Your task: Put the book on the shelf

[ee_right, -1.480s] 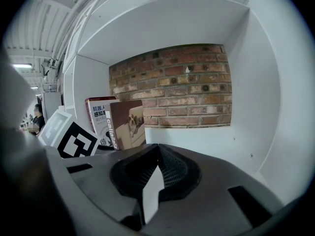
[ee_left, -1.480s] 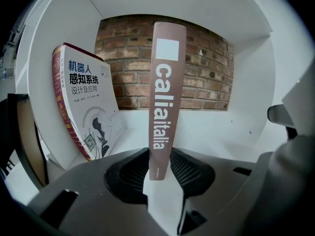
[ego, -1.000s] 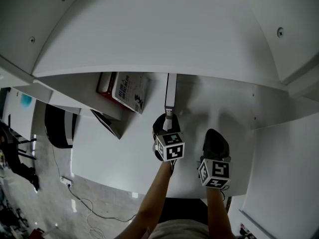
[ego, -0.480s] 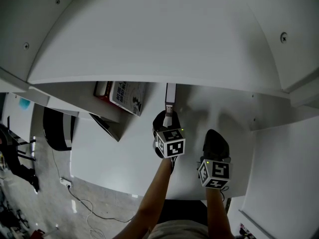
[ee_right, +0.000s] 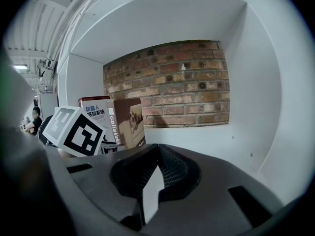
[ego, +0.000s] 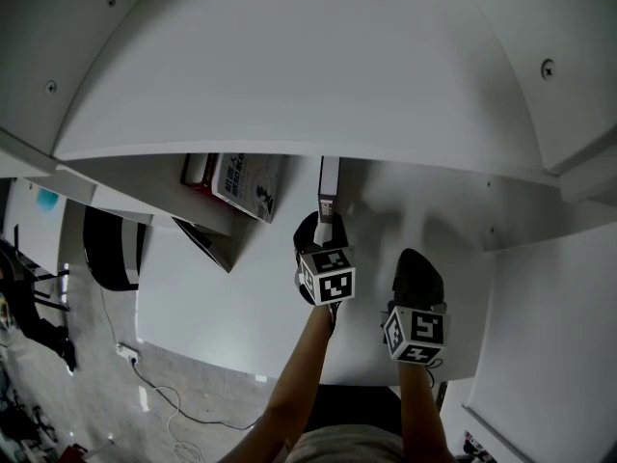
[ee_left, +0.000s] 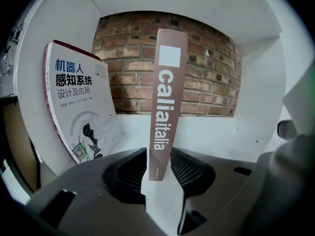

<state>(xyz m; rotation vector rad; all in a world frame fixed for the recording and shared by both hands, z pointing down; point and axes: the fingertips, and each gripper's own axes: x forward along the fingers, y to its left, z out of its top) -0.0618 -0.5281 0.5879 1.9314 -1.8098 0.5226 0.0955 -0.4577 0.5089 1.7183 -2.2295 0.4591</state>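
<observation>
Left gripper [ee_left: 158,157] clamps the brown book [ee_left: 166,97] upright on the shelf [ee_left: 221,132], apart from the leaning book [ee_left: 81,112] at left; right gripper [ee_right: 156,157] closed, empty; let go unsupported, it may topple sideways.

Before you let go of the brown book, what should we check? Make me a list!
1. Brown book inside the shelf: ok.
2. It stands about upright: ok.
3. Left hand-held gripper clamps its spine: ok.
4. Its bottom edge on the shelf floor: cannot tell, jaws hide it.
5. Clear of the leaning white robotics book: ok, apart.
6. Right hand-held gripper shut, empty, off to the side: ok.
</observation>
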